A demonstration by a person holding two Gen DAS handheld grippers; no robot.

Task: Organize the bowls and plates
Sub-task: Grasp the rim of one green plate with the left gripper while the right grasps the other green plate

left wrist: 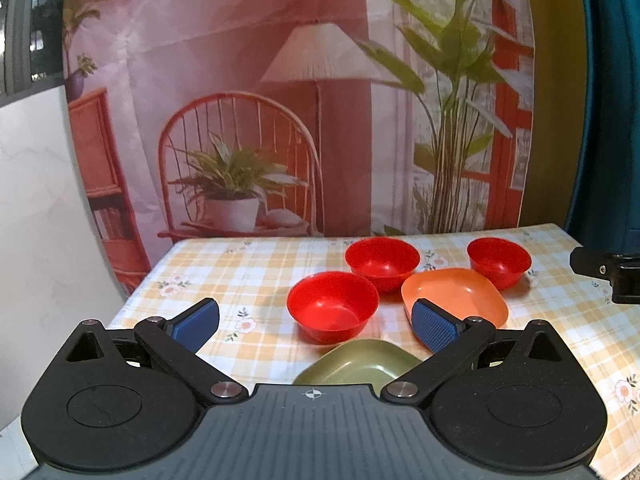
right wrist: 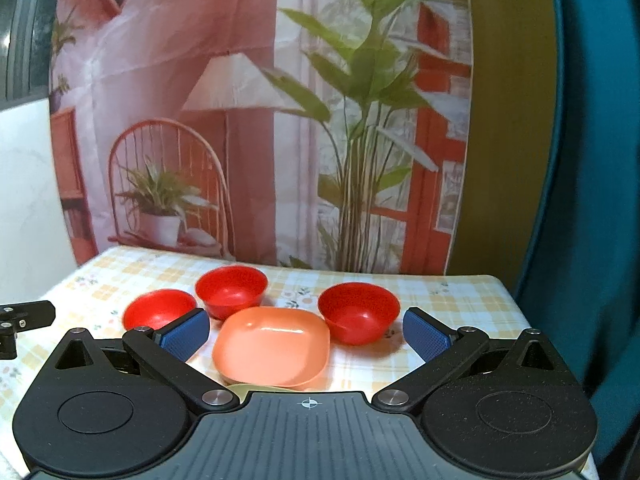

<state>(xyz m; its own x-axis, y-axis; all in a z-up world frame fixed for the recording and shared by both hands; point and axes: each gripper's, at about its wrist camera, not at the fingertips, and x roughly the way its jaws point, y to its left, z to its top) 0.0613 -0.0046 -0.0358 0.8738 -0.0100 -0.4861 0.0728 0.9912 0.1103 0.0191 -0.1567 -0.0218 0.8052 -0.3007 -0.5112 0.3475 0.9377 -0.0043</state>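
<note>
Three red bowls stand on the checked tablecloth: a near one (left wrist: 333, 306), a far middle one (left wrist: 382, 258) and a far right one (left wrist: 499, 261). An orange square plate (left wrist: 460, 294) lies between them. A green square plate (left wrist: 358, 366) lies nearest, partly hidden by my left gripper (left wrist: 316, 322), which is open and empty above the table. In the right wrist view the orange plate (right wrist: 272, 344) sits between the fingers of my open, empty right gripper (right wrist: 306, 336), with red bowls to the left (right wrist: 158, 308), behind (right wrist: 231, 290) and to the right (right wrist: 359, 316).
The table (left wrist: 240, 272) ends at a printed backdrop (left wrist: 280, 120) behind. A white wall stands to the left and a teal curtain (right wrist: 592, 160) to the right. The other gripper's black tip shows at the right edge (left wrist: 608, 272) and at the left edge (right wrist: 24, 316).
</note>
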